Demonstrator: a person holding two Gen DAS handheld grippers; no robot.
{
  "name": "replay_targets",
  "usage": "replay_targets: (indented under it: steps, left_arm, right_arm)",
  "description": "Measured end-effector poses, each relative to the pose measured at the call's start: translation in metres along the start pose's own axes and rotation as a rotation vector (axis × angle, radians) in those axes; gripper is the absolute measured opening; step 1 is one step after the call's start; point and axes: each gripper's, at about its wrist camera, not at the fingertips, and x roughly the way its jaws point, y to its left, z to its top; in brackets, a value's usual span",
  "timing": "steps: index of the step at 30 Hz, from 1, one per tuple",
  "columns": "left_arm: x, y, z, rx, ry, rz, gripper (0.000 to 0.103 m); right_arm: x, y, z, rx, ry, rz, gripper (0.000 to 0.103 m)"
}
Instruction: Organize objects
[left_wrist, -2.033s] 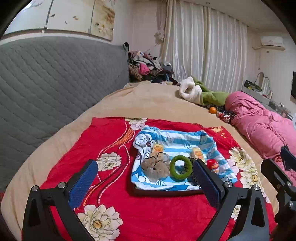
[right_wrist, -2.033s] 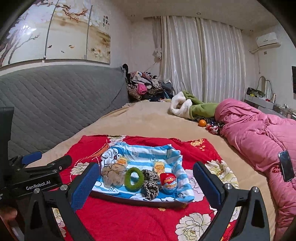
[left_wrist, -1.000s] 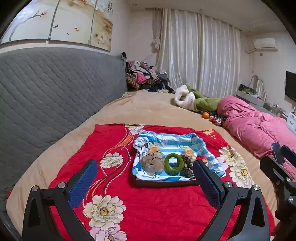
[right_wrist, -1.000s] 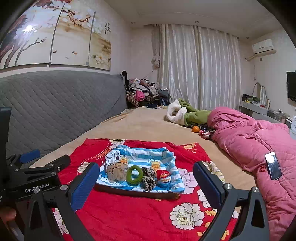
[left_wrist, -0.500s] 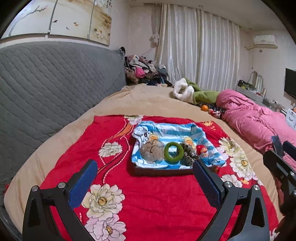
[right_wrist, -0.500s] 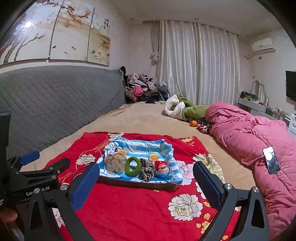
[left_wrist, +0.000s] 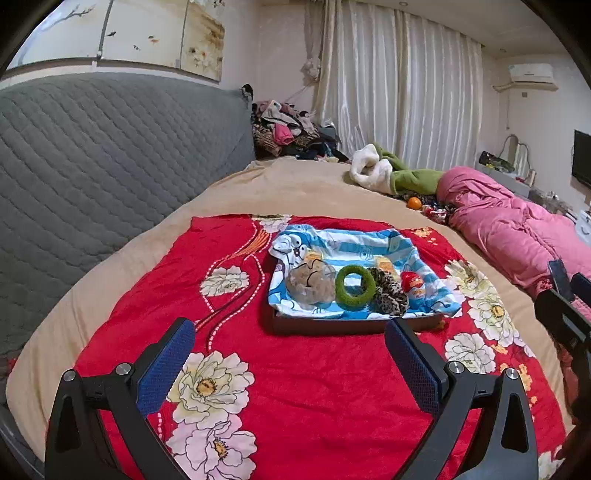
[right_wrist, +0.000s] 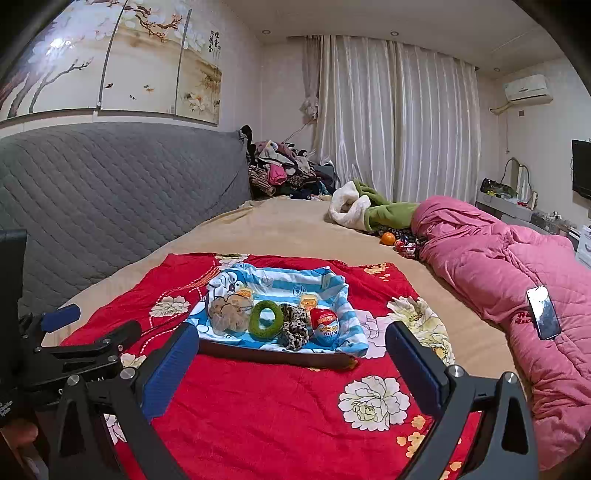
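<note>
A dark tray (left_wrist: 354, 326) lined with a blue striped cloth (left_wrist: 354, 245) sits on a red floral blanket (left_wrist: 295, 387). In it lie a beige scrunchie (left_wrist: 310, 284), a green ring scrunchie (left_wrist: 355, 286), a leopard scrunchie (left_wrist: 388, 291), a red toy egg (left_wrist: 415, 285) and two small yellow packets (left_wrist: 384, 263). My left gripper (left_wrist: 290, 352) is open and empty, hovering in front of the tray. My right gripper (right_wrist: 291, 354) is open and empty, also short of the tray (right_wrist: 273, 356), where the egg (right_wrist: 325, 326) and the green ring (right_wrist: 265, 319) show.
A grey quilted headboard (left_wrist: 92, 177) runs along the left. A pink duvet (right_wrist: 517, 280) with a phone (right_wrist: 543, 312) on it lies to the right. A green and white plush (right_wrist: 369, 210), an orange (right_wrist: 388, 238) and a clothes pile (right_wrist: 284, 173) sit at the back.
Both grippers have drawn back from the tray and risen slightly; the tray looks smaller and farther than two seconds ago. Both stay open and empty. Objects in the tray have not moved.
</note>
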Motion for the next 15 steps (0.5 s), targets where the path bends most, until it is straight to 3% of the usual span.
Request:
replay_targets:
  steps: [15]
  left_arm:
    - [0.023,0.006,-0.027,-0.007,0.043,0.006,0.102]
  right_arm:
    - [0.013,0.001,-0.02,-0.003,0.033,0.004,0.102]
